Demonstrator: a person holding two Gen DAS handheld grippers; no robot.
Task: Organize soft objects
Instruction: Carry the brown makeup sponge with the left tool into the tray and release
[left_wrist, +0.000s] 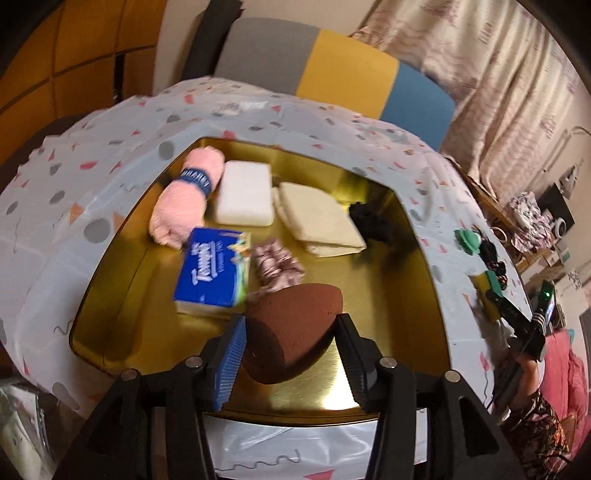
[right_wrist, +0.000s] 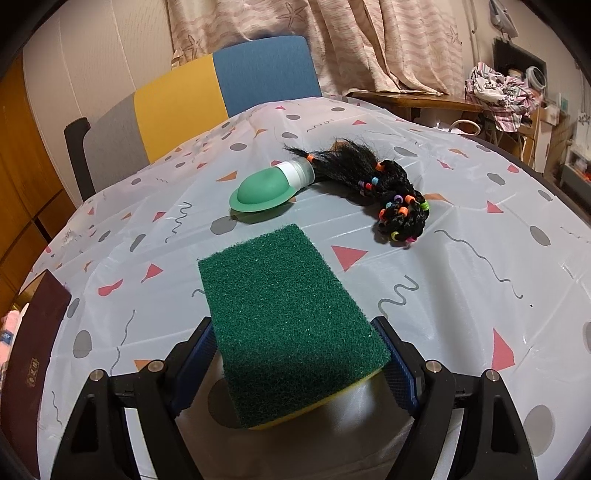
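Left wrist view first: my left gripper is pinching a brown egg-shaped sponge, matte and finely pored, its rounded end toward the camera and its blunt point forward, held just above the shiny gold tray. Ahead of it in the tray lie a blue tissue pack with glossy wrap, a crumpled patterned scrunchie touching the pack's right side, a fluffy pink roll with a dark blue band, a white rectangular foam block beside it, a folded cream cloth, and a black bundle that motion blur leaves me unable to identify, possibly fabric. The tray sits on a slick patterned tablecloth. Right wrist view: my right gripper is clamped on a scouring sponge, coarse dark green pad on top, yellow foam underneath, its near end between the blue ribbed pads and its far end reaching forward, lifted off the cloth with its shadow below. Beyond it rest a smooth green silicone dome with a white collar and, touching that, a black braided hairpiece strung with coloured beads.
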